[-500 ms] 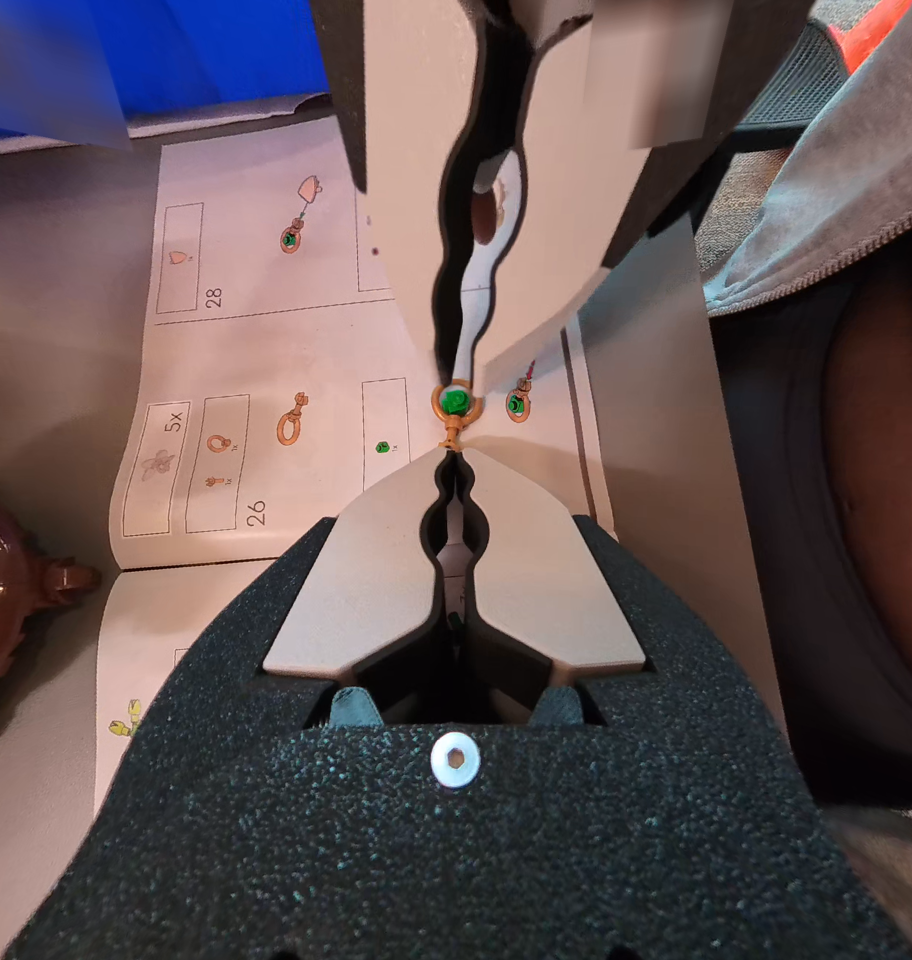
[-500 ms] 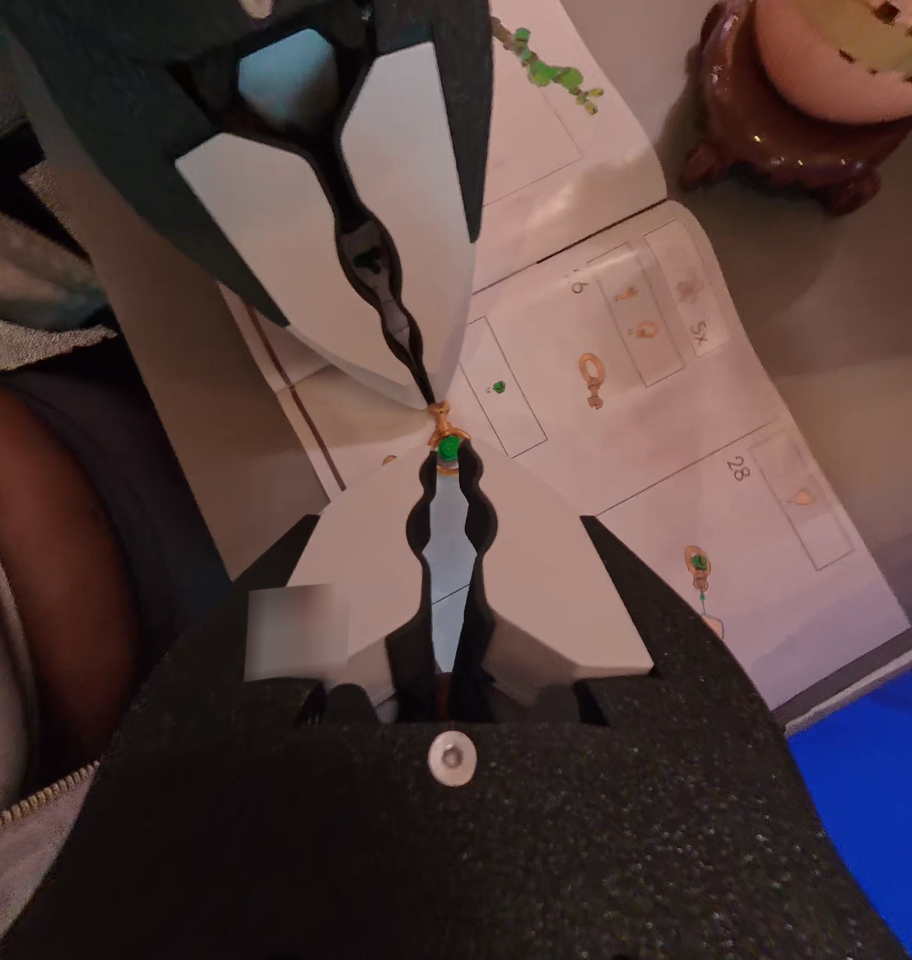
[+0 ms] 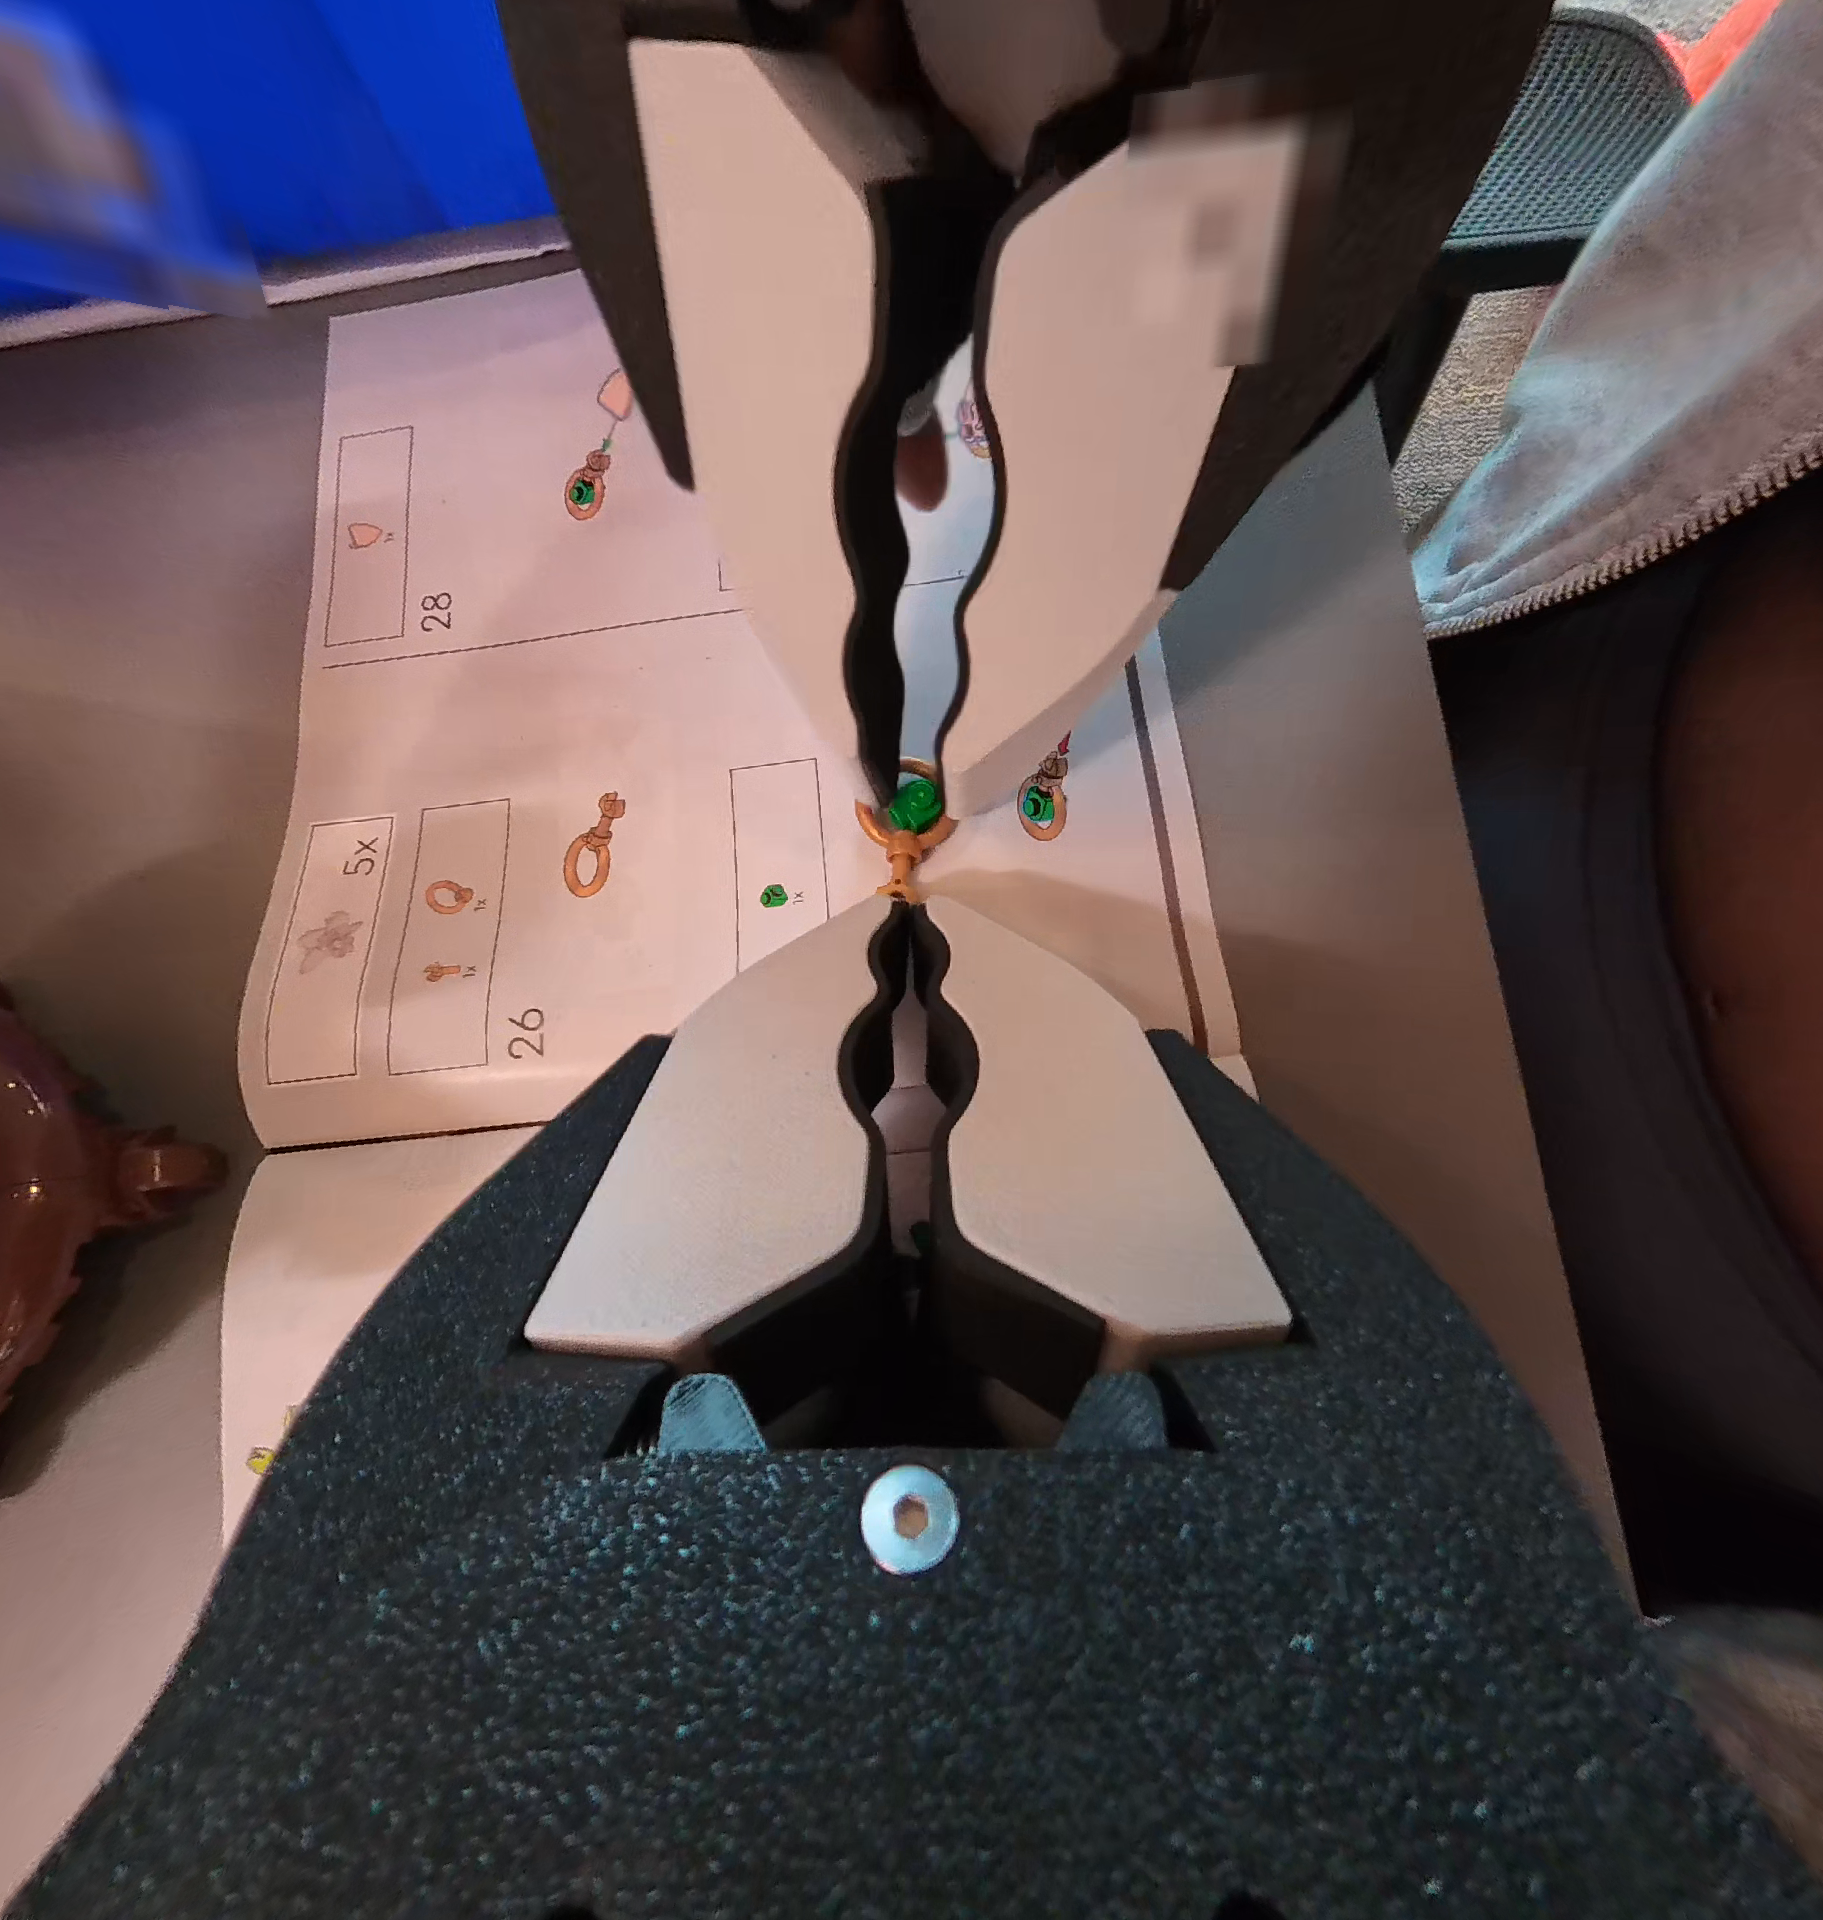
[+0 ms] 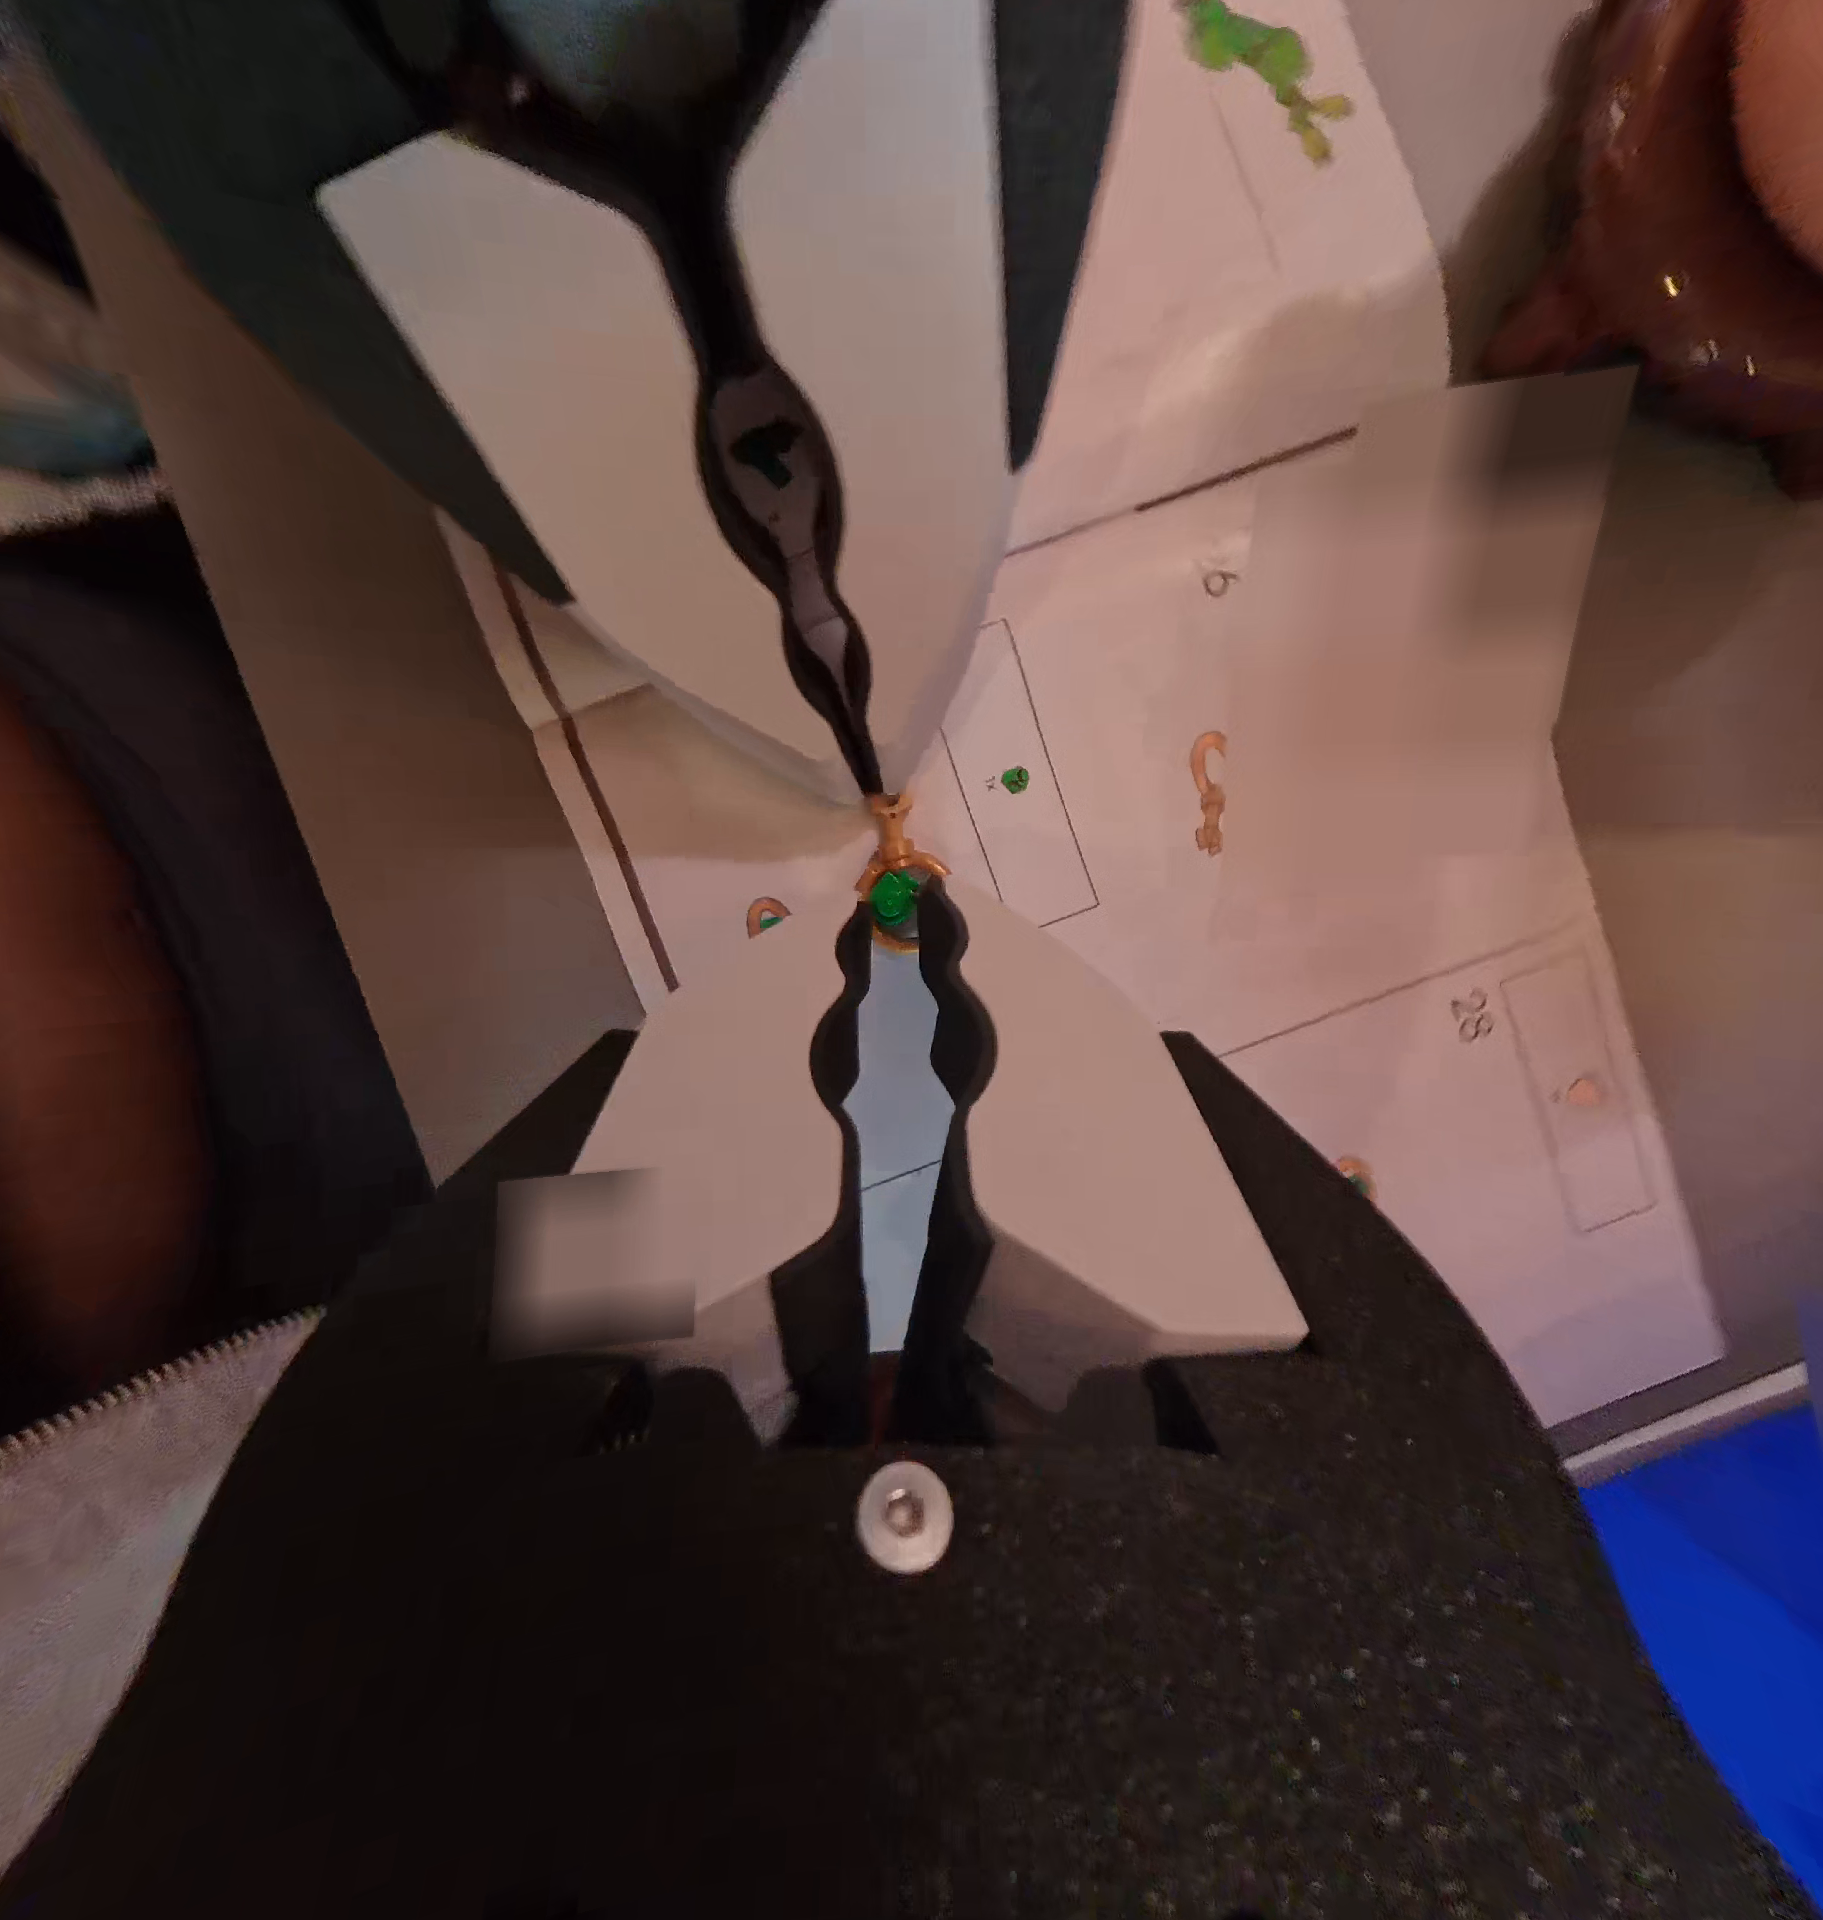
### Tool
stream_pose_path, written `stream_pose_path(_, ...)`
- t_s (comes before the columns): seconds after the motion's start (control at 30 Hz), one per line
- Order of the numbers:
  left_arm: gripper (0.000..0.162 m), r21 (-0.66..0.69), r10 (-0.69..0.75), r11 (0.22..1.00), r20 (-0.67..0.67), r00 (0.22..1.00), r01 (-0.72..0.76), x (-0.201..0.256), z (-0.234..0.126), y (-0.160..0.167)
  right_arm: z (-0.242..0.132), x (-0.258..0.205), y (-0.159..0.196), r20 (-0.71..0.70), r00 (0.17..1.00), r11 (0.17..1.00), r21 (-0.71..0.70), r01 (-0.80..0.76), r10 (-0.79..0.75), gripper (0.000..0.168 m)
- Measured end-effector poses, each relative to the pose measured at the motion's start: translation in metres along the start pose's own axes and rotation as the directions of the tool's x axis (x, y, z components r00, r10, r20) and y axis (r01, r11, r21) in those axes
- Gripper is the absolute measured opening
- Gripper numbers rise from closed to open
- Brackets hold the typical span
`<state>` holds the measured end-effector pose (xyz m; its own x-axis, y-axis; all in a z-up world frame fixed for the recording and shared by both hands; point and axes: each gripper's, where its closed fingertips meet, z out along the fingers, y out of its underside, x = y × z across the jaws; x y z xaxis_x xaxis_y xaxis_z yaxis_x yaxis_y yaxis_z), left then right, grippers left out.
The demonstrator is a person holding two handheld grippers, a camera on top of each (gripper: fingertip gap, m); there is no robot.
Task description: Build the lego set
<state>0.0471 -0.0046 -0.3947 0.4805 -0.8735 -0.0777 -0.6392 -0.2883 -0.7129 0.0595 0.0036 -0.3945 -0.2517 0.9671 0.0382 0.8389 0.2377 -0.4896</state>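
left gripper: jaws pinching the stem of the gold ring piece
right gripper: jaws narrowing, squeezing the green stud into that ring
instruction booklet: lying open on the desk underneath

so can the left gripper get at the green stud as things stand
Probably not directly. The left gripper is shut on the gold ring piece by its stem, and the right gripper pinches the green stud from the opposite side, covering it.

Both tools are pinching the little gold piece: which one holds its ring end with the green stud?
The right tool. It grips the gold ring piece at the green stud; the left tool pinches only the thin stem end.
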Motion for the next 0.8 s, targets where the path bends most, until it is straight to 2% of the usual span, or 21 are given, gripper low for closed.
stream_pose_path(0.17,0.000,0.005,0.013,1.000,-0.001,1.000,-0.013,-0.0019,-0.0005,-0.0004,-0.0002,-0.0005,0.0004,0.083,0.974,0.975,-0.058,0.216,-0.211,0.009)
stream_pose_path(0.27,0.000,0.014,0.006,1.000,-0.003,1.000,-0.006,-0.0040,-0.0018,-0.0009,-0.0008,-0.0020,-0.0003,0.152,0.946,0.952,-0.067,0.299,-0.287,0.009)
stream_pose_path(0.43,0.000,0.030,0.001,1.000,-0.002,1.000,-0.001,-0.0042,-0.0029,-0.0024,-0.0002,0.0002,-0.0011,0.190,0.910,0.913,-0.110,0.394,-0.369,0.009)
stream_pose_path(0.8,0.000,0.046,-0.004,0.999,-0.004,1.000,0.004,-0.0019,-0.0046,-0.0010,0.0002,0.0003,0.0002,0.188,0.959,0.966,-0.114,0.234,-0.210,0.009)
